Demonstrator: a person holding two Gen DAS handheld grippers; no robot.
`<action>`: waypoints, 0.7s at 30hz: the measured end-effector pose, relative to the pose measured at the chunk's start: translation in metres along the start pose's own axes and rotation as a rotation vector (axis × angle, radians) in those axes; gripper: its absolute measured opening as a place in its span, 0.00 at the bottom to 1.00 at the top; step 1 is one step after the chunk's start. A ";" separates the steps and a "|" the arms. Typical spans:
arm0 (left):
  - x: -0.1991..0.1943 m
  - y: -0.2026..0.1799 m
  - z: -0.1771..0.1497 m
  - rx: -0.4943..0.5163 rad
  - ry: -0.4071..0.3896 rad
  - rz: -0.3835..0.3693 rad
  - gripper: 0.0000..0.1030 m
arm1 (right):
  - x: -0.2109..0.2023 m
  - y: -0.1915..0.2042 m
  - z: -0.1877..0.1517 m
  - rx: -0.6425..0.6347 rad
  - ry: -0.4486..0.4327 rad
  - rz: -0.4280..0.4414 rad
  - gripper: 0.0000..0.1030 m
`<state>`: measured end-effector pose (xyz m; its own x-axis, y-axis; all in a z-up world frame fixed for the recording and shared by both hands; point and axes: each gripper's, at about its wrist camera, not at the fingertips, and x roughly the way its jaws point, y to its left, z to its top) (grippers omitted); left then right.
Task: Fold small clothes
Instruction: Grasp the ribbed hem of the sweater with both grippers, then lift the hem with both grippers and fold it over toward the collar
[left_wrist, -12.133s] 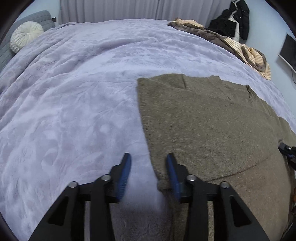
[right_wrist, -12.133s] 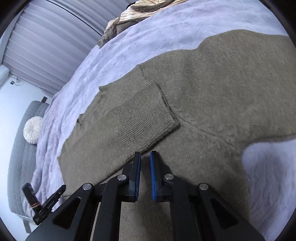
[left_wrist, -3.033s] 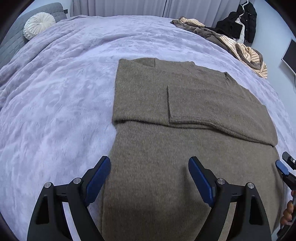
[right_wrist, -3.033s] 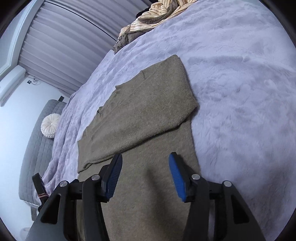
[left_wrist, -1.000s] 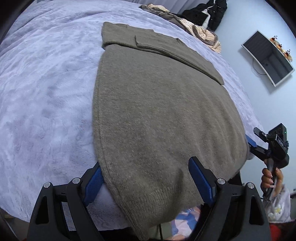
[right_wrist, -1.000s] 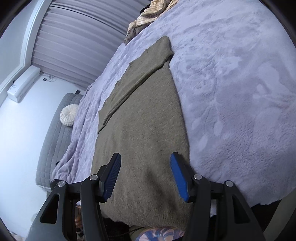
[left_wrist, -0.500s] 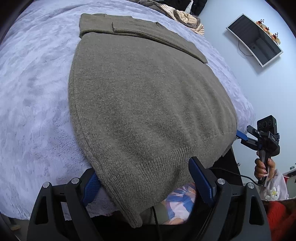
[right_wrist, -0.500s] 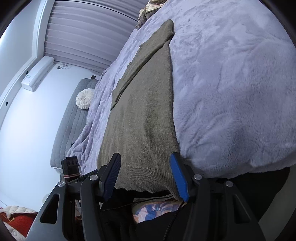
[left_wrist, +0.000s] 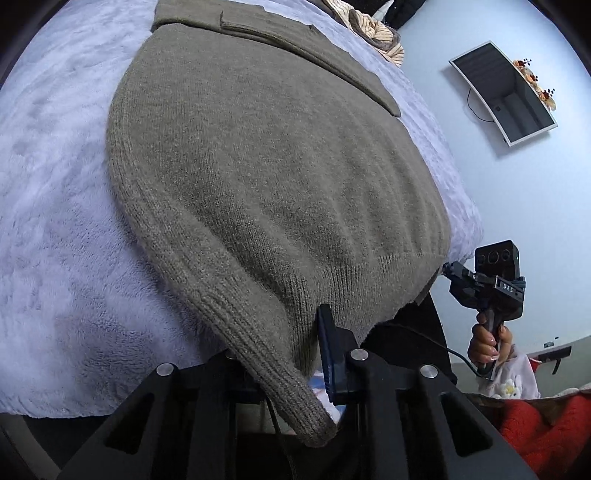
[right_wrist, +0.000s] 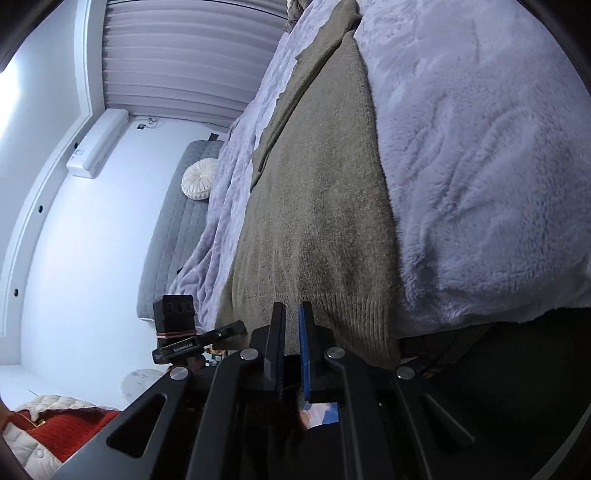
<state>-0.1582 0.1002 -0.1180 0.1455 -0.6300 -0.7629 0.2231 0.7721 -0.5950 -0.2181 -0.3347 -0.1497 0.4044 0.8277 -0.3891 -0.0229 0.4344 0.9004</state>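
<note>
An olive-brown knit sweater (left_wrist: 266, 177) lies flat on the lilac fleece bed, sleeves folded across its far end; its ribbed hem hangs over the near bed edge. My left gripper (left_wrist: 291, 354) is shut on the hem near its left corner, with knit bunched between the jaws and hiding the left finger. My right gripper (right_wrist: 291, 332) is closed on the hem (right_wrist: 332, 314) near its right corner in the right wrist view. The right gripper also shows in the left wrist view (left_wrist: 487, 284), at the hem's far corner.
The lilac blanket (left_wrist: 55, 221) covers the bed. A striped heap of clothes (left_wrist: 373, 29) lies at the far end. A wall screen (left_wrist: 506, 92) hangs on the right. A round white cushion (right_wrist: 197, 179) sits on the grey headboard. Red fabric (left_wrist: 535, 432) lies below the bed edge.
Both grippers have dropped to the bed's near edge and closed from wide open onto the sweater's hem, one at each corner.
</note>
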 end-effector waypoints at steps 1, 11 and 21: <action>0.000 0.001 0.000 -0.009 0.002 -0.002 0.23 | -0.001 -0.003 -0.001 0.009 0.003 -0.035 0.09; 0.001 -0.013 0.003 0.020 0.005 -0.011 0.61 | -0.002 -0.017 0.002 0.014 0.027 -0.088 0.71; -0.025 -0.017 0.010 0.048 -0.088 -0.030 0.17 | 0.000 0.019 0.005 -0.006 -0.042 0.162 0.08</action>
<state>-0.1564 0.1023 -0.0860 0.2221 -0.6593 -0.7183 0.2740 0.7492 -0.6030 -0.2140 -0.3280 -0.1318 0.4328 0.8717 -0.2299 -0.0964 0.2983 0.9496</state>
